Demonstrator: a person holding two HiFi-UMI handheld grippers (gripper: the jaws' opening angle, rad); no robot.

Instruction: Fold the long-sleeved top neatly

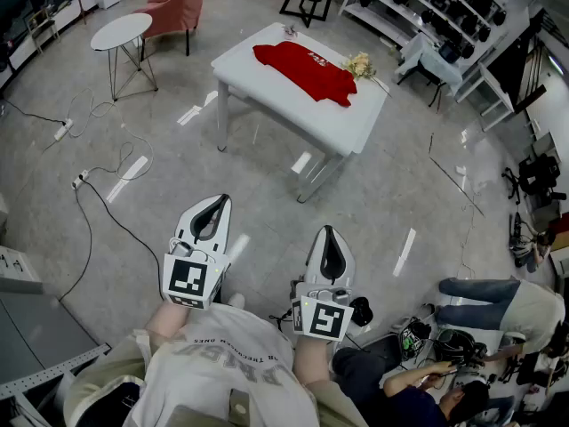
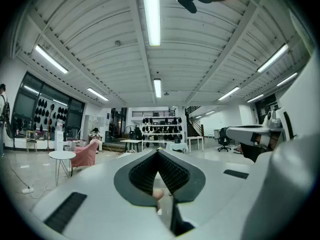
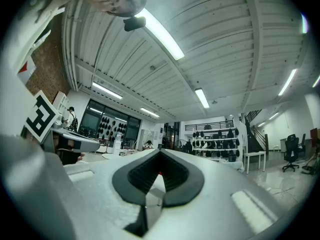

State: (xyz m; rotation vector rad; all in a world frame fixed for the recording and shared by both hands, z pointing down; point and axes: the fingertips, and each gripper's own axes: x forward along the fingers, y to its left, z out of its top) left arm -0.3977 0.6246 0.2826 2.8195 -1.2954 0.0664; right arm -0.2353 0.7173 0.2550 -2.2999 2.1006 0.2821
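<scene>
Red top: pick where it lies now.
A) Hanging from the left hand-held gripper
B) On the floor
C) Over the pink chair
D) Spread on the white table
D: the head view shows the red top lying spread out on the white table, with the pink chair standing apart behind it.

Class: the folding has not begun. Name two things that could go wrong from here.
The cable trailing across the floor lies near the way to the table: a possible trip hazard. The flowers lie right beside the red top, so pulling a sleeve may drag them off.
</scene>
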